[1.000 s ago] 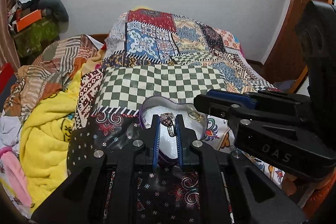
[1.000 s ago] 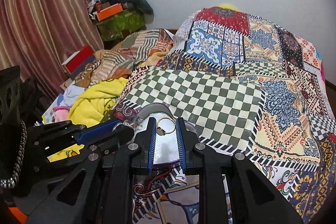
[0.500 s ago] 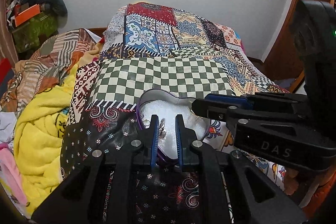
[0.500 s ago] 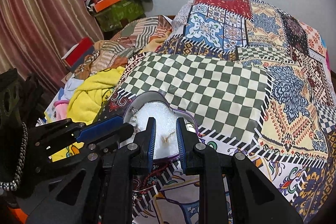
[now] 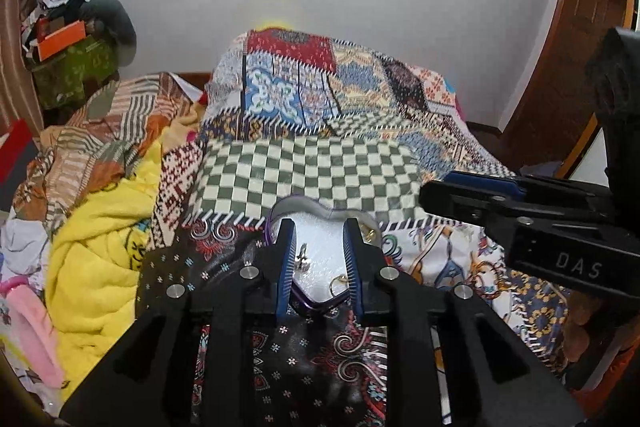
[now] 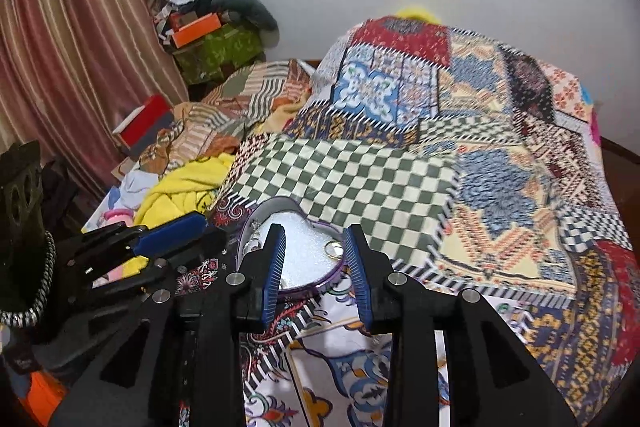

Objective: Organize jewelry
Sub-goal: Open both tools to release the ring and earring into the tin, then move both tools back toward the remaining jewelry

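A purple heart-shaped jewelry box (image 5: 304, 301) with white foam lining lies open on the patchwork bedspread; it also shows in the right wrist view (image 6: 328, 277). A silver ring (image 5: 303, 257) and a gold ring (image 5: 338, 283) lie on its foam. In the right wrist view the gold ring (image 6: 333, 249) lies near the box's right rim and the silver ring (image 6: 253, 245) near its left rim. My left gripper (image 5: 319, 231) is open and empty just above the box. My right gripper (image 6: 314, 233) is open and empty over the box, and shows in the left wrist view (image 5: 472, 191) too.
The patchwork bedspread (image 6: 460, 147) covers the bed. A yellow blanket (image 5: 100, 247) and heaped clothes lie to the left. Boxes (image 6: 208, 43) are stacked by the curtain in the corner. A wooden door (image 5: 568, 75) stands at the right.
Both grippers let go of their rings: the silver one left the left gripper and the gold one left the right. Both rings now lie in the box. Both jaws have opened wider.
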`<state>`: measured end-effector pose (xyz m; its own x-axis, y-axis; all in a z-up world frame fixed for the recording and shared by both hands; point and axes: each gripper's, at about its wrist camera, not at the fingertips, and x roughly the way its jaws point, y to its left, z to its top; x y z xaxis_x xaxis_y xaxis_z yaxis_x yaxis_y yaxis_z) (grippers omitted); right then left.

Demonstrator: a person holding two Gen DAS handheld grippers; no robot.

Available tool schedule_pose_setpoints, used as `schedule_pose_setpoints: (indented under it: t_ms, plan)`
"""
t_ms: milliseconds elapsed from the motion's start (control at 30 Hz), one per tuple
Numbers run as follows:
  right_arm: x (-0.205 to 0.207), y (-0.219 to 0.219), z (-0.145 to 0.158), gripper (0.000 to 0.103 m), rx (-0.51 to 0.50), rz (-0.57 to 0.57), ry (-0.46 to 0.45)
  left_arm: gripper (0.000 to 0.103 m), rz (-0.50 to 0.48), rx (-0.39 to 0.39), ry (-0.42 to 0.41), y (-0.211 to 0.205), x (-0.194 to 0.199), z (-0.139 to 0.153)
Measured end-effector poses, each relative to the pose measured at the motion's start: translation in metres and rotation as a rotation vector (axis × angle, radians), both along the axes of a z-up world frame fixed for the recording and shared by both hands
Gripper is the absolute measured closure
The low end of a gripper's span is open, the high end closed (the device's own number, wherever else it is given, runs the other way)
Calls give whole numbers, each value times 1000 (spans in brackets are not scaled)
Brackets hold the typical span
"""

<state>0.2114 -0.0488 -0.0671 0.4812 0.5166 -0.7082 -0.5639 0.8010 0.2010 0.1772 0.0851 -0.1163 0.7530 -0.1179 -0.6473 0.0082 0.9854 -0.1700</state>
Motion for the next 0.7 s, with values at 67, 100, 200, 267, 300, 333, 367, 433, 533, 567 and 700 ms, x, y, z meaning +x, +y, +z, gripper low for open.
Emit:
schedule_pose_setpoints:
  t_ms: [67,100,200,267,300,333,367,433,533,567,700]
  plan:
    - [-3,-9,8,74,6,-17,-13,79,-2,6,-19,-3,-5,10]
    - [-5,-14,12,74,10,-26,-20,77,-5,11,-29,-5,-8,14]
    - [-10,-30,21,74,12,-56,-40,74,-13,26,-58,-13,-17,28]
    - [-15,-41,26,74,16,-73,-49,73,-23,32,-71,-19,-21,35]
    - [-17,-47,28,74,16,-83,-54,72,-29,35,-76,-23,-23,38]
    - [-19,-51,30,74,15,-90,-59,71,-33,37,-80,-26,-25,40]
    - [-21,-57,32,74,12,-101,-65,71,-39,40,-82,-30,-26,43]
    - [-25,-67,34,74,7,-119,-72,71,-53,43,-83,-38,-29,45]
    - [-29,-83,35,74,0,-149,-77,71,-75,49,-76,-51,-31,46]
    - [-30,-87,35,74,-1,-158,-76,71,-82,50,-71,-55,-31,45]
    - [-32,-109,30,74,-10,-199,-60,71,-107,47,-43,-70,-29,37]
